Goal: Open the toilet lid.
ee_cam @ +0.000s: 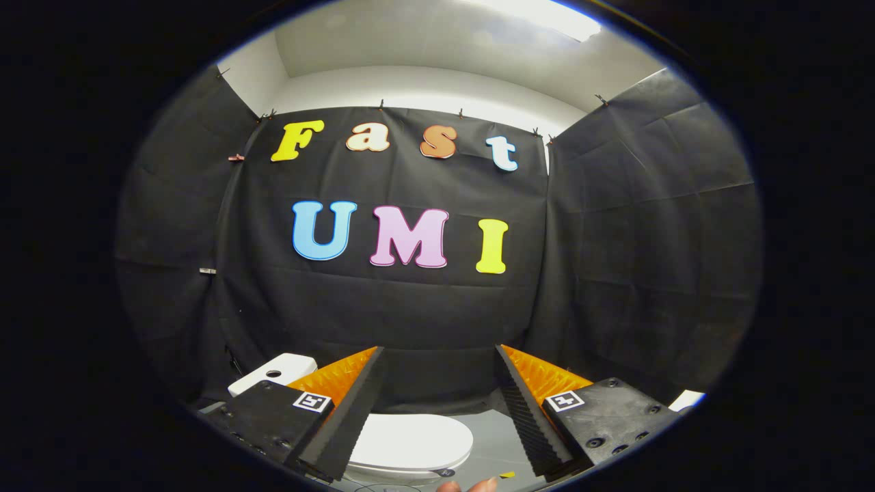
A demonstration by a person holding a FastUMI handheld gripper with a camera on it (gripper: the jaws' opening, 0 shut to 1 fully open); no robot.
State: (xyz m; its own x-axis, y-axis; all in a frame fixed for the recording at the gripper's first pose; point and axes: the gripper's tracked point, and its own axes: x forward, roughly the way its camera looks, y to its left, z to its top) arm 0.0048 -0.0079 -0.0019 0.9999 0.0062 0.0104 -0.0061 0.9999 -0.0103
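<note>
The tongs (439,355) are being held wide open, with nothing gripped between the fingers. The toilet lid (413,441) is lying closed and flat, low between the fingers and below them. The white tank (273,374) is being partly hidden behind the left finger. Fingertips (472,486) are peeking in just below the lid.

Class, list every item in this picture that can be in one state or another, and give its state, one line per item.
toilet lid: closed, lying flat on the bowl.
hand-held gripper: open, fingers spread wide, nothing between them, raised above the lid.
toilet tank: cover on, sitting behind the left finger.
</note>
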